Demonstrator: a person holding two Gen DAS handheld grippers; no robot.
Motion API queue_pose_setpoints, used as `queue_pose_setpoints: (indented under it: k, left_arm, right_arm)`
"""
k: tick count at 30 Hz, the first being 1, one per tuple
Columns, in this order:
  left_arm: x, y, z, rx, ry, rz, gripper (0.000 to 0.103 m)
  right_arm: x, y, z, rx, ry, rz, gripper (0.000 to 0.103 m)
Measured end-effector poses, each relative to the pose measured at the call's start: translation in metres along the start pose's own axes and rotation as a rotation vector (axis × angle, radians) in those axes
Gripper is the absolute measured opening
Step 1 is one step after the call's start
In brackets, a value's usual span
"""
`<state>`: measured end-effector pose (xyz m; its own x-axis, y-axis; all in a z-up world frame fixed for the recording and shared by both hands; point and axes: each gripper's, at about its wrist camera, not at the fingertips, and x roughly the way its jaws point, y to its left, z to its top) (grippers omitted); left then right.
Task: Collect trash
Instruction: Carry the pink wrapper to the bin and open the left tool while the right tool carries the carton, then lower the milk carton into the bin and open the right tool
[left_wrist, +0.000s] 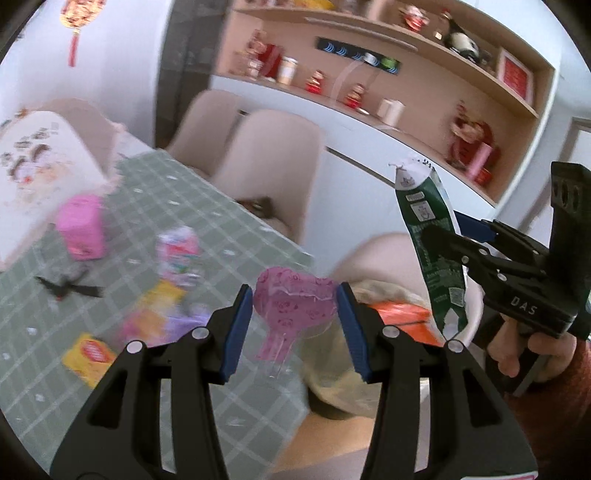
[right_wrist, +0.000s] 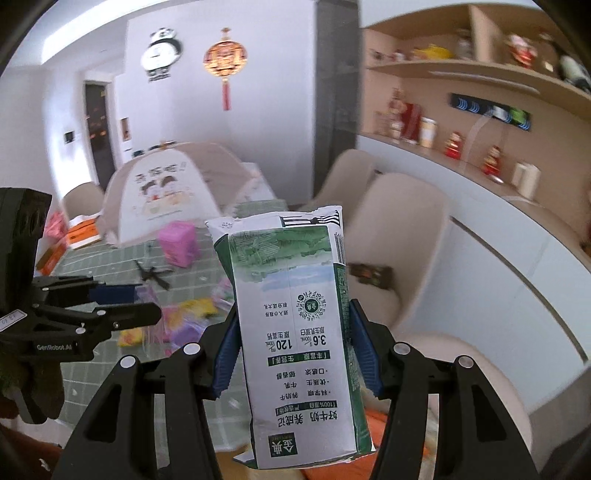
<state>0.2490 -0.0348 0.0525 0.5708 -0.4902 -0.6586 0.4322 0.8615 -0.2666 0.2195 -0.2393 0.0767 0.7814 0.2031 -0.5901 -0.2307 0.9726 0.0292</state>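
Observation:
My left gripper (left_wrist: 294, 297) is shut on a pink heart-shaped plastic wrapper (left_wrist: 291, 299), held above the near edge of the green checked table (left_wrist: 29, 332). My right gripper (right_wrist: 291, 328) is shut on a flattened green and white milk carton (right_wrist: 295, 325), held upright in the air. The carton also shows in the left wrist view (left_wrist: 432, 236), with the right gripper (left_wrist: 454, 240) at the right. The left gripper shows at the left of the right wrist view (right_wrist: 144, 306). More trash lies on the table: colourful wrappers (left_wrist: 173, 295), a yellow packet (left_wrist: 90, 354).
A pink box (left_wrist: 81, 229), a black clip-like object (left_wrist: 66, 288) and a white mesh food cover (right_wrist: 162, 192) stand on the table. Beige chairs (left_wrist: 269, 166) line its far side. An orange box (left_wrist: 402, 317) sits on cloth on the near chair. Shelves with ornaments run along the wall.

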Motion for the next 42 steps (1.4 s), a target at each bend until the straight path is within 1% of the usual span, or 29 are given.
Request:
queue_pose_setpoints:
  k: [5, 10, 14, 17, 20, 21, 23, 25, 28, 31, 33, 36, 38, 39, 40, 41, 42]
  left_arm:
    - [0.046, -0.05, -0.008, 0.009, 0.062, -0.122, 0.045]
    - [0.092, -0.084, -0.012, -0.05, 0.14, -0.237, 0.045]
    - [0.114, -0.107, -0.013, -0.019, 0.174, -0.264, 0.045]
    - [0.126, -0.121, -0.012, 0.014, 0.182, -0.279, 0.045]
    - [0.141, -0.129, -0.014, 0.04, 0.224, -0.306, 0.046]
    - [0.145, -0.129, -0.015, 0.043, 0.237, -0.306, 0.047]
    - [0.151, -0.127, -0.02, 0.04, 0.255, -0.288, 0.056]
    - [0.152, -0.121, -0.022, 0.026, 0.257, -0.282, 0.059]
    - [0.146, -0.111, -0.025, 0.007, 0.255, -0.267, 0.06]
    - [0.133, -0.097, -0.026, -0.004, 0.224, -0.23, 0.06]
    - [0.12, -0.083, -0.025, -0.022, 0.2, -0.21, 0.061]
    - [0.101, -0.065, -0.027, -0.043, 0.172, -0.176, 0.061]
    - [0.092, -0.055, -0.028, -0.047, 0.164, -0.151, 0.061]
    - [0.086, -0.047, -0.03, -0.047, 0.162, -0.133, 0.061]
    - [0.082, -0.042, -0.032, -0.047, 0.159, -0.121, 0.061]
    - [0.078, -0.038, -0.033, -0.048, 0.156, -0.114, 0.061]
    - [0.072, -0.032, -0.034, -0.052, 0.152, -0.105, 0.061]
  right_arm:
    - [-0.024, -0.052, -0.034, 0.066, 0.016, -0.077, 0.052]
    - [-0.049, -0.098, -0.06, 0.121, 0.019, -0.155, 0.052]
    - [-0.064, -0.124, -0.073, 0.167, 0.013, -0.203, 0.052]
    - [-0.069, -0.14, -0.081, 0.202, 0.01, -0.224, 0.052]
    - [-0.067, -0.146, -0.085, 0.225, 0.018, -0.229, 0.052]
    - [-0.065, -0.146, -0.087, 0.226, 0.021, -0.23, 0.052]
    - [-0.061, -0.143, -0.087, 0.223, 0.026, -0.226, 0.052]
    - [-0.057, -0.139, -0.088, 0.21, 0.028, -0.221, 0.052]
    - [-0.048, -0.131, -0.087, 0.197, 0.032, -0.203, 0.052]
    - [-0.033, -0.122, -0.087, 0.204, 0.031, -0.168, 0.052]
    - [-0.018, -0.112, -0.087, 0.21, 0.022, -0.129, 0.052]
    - [0.01, -0.095, -0.091, 0.184, 0.009, -0.11, 0.052]
    - [0.034, -0.084, -0.096, 0.159, 0.039, -0.096, 0.052]
    - [0.046, -0.08, -0.099, 0.15, 0.073, -0.09, 0.052]
    - [0.059, -0.077, -0.104, 0.143, 0.116, -0.082, 0.052]
    - [0.076, -0.072, -0.113, 0.136, 0.183, -0.067, 0.052]
    - [0.084, -0.071, -0.119, 0.132, 0.223, -0.061, 0.052]
